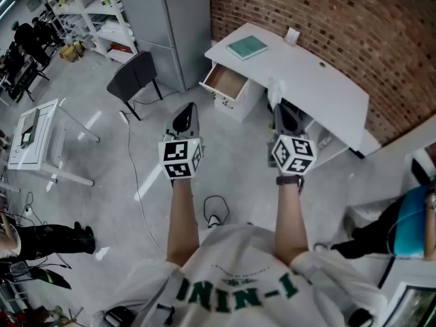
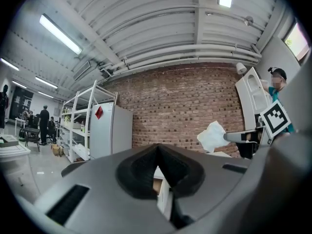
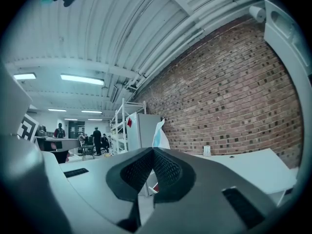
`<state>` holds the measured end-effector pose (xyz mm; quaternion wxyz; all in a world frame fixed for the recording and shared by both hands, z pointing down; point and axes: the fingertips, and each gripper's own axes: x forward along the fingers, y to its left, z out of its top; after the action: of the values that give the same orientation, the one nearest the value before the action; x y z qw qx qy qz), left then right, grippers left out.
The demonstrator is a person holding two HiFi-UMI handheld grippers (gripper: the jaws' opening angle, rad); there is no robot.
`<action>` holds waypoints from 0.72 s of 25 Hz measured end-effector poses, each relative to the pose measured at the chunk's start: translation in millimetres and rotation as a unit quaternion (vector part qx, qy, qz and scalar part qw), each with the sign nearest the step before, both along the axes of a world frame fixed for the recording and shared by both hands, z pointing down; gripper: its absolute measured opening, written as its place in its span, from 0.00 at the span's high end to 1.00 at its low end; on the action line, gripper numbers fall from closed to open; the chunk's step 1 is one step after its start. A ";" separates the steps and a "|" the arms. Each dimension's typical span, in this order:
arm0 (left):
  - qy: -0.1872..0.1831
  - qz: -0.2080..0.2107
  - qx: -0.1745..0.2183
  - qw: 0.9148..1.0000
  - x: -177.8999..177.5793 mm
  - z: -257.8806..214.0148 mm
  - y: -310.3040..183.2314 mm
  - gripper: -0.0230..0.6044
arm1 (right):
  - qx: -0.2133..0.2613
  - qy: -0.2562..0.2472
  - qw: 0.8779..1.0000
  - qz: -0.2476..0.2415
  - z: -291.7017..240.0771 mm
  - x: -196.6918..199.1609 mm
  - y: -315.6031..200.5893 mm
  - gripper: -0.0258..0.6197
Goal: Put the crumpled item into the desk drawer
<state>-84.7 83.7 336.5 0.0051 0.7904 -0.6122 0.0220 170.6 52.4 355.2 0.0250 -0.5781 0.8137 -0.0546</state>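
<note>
Begin by closing on the white bench (image 1: 327, 87) against the brick wall (image 1: 320, 12), well apart from both hands at present; walk in rather than stretch. Aim for the drawer (image 1: 229, 82) at the bench's left end, already pulled open, bare wooden bottom on show, so nothing to open first. Approach from the open front, keeping clear of the dark chair (image 1: 133, 77) off to the left. Carry the right gripper (image 1: 281, 109) level until over the drawer, then tip it down to release low inside, not from above the rim. Keep the left gripper (image 1: 189, 112) out of the path, fingers pressed together on nothing; use it only to steady the drawer front, if wanted. Hold the right fingers clenched on the crumpled item (image 2: 213, 136), a white wad pinched at their very tips and sticking out beyond them, probably paper or tissue, though too small to tell for sure. Treat that grip as shallow: no shaking, no brushing the wad on the bench edge or drawer wall on the way in. Part the fingers only with the wad below the rim, then draw back straight to avoid dragging so light a thing out again.
</note>
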 end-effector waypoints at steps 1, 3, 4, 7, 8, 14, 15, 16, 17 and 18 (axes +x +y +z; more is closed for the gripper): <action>0.001 0.000 0.000 1.000 1.6 0.4 1.5 0.97 | -0.001 -0.002 1.000 0.001 0.4 2.5 1.4 0.96; 0.004 0.000 -0.001 1.000 2.6 0.8 4.3 0.97 | -0.003 -0.003 1.000 0.000 0.2 4.5 5.1 0.96; 0.005 -0.001 -0.001 1.000 2.3 0.8 5.8 0.97 | -0.004 -0.002 1.000 -0.002 -0.2 4.1 7.6 0.96; 0.007 -0.003 -0.004 1.000 5.4 0.4 11.1 0.97 | -0.006 0.005 1.000 -0.010 -2.0 4.2 16.0 0.96; 0.007 -0.003 -0.004 1.000 9.3 0.0 13.1 0.97 | -0.006 0.007 1.000 -0.013 -2.6 6.3 18.6 0.96; 0.001 -0.006 0.000 1.000 47.6 -2.0 22.6 0.97 | -0.006 0.006 0.999 -0.031 -0.9 29.1 29.0 0.96; 0.003 -0.007 0.000 1.000 53.6 -1.3 24.4 0.97 | -0.005 0.008 0.999 -0.035 -0.4 32.5 31.1 0.96; 0.006 -0.008 -0.001 1.000 59.4 -0.7 25.9 0.97 | -0.005 0.009 0.999 -0.039 0.0 35.6 33.1 0.96; 0.009 -0.008 -0.003 1.000 65.4 0.0 27.6 0.97 | -0.006 0.012 0.999 -0.043 1.0 38.9 35.3 0.96; 0.010 -0.007 -0.005 1.000 72.1 1.2 29.9 0.97 | -0.007 0.014 0.999 -0.045 2.6 42.9 38.4 0.96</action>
<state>-12.6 113.6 337.7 0.0158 0.7865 -0.6171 0.0169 213.6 90.8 357.8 0.0073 -0.5414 0.8390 -0.0535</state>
